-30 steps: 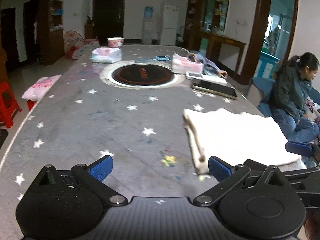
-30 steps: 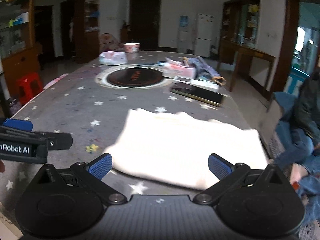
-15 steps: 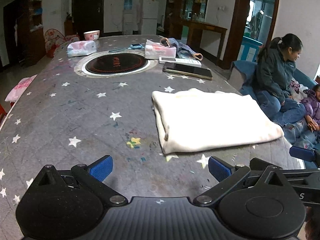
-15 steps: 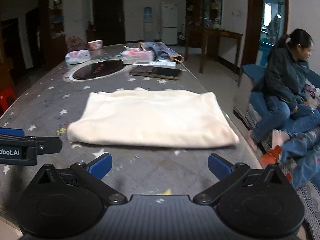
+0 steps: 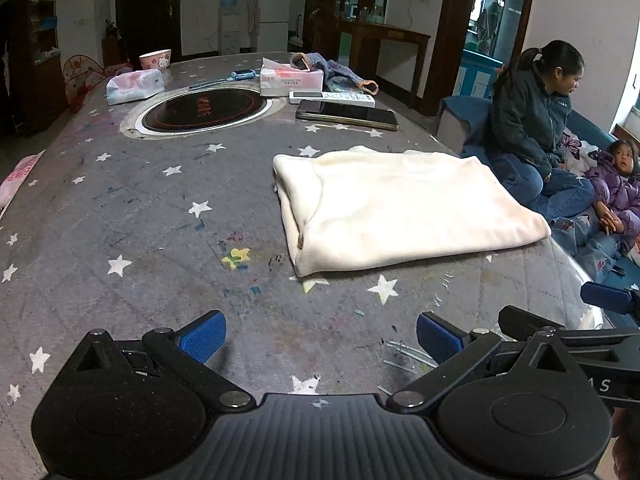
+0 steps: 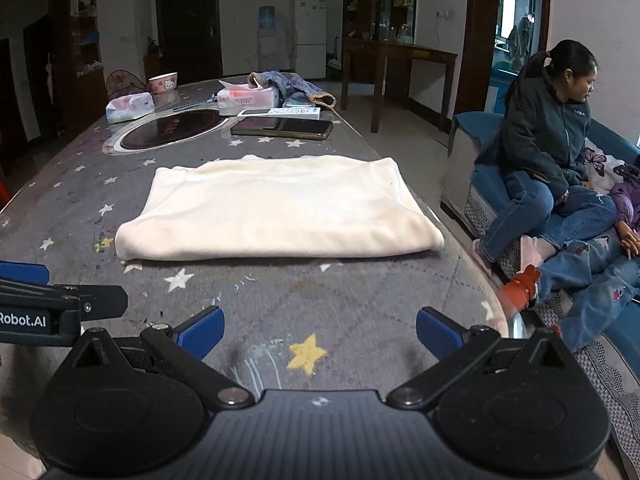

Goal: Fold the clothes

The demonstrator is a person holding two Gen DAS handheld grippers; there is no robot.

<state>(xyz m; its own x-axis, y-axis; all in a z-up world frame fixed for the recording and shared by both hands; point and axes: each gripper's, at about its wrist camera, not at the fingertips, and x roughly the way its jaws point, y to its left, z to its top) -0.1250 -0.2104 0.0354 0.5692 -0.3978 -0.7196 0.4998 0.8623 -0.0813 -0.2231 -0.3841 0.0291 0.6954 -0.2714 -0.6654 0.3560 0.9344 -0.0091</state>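
The cream garment [image 5: 404, 208] lay folded into a flat rectangle on the grey, star-patterned bench [image 5: 132, 216], toward its right side, with one end close to the bench's right edge. The left gripper [image 5: 320, 334] hung over bare bench short of the garment, its blue-padded jaws spread wide and holding nothing; from that camera the garment sat ahead and to the right, its thick folded edge nearest, not touched by either finger. The right gripper [image 6: 320, 328] likewise stood wide open and empty, over the bench's near edge above a yellow star [image 6: 307, 356], with the garment [image 6: 276, 210] straight ahead and lying crosswise, a strip of bare bench between its near edge and the fingertips. The body of the left gripper showed at the left margin of the right wrist view, level with it. Beyond the garment were a dark tablet [image 5: 347, 114], a tissue box [image 5: 291, 79], a round inset hotplate [image 5: 204, 109] and a pink bowl [image 5: 155, 59]. A person [image 6: 548, 136] sat on a blue sofa [image 6: 482, 182] to the right of the bench.
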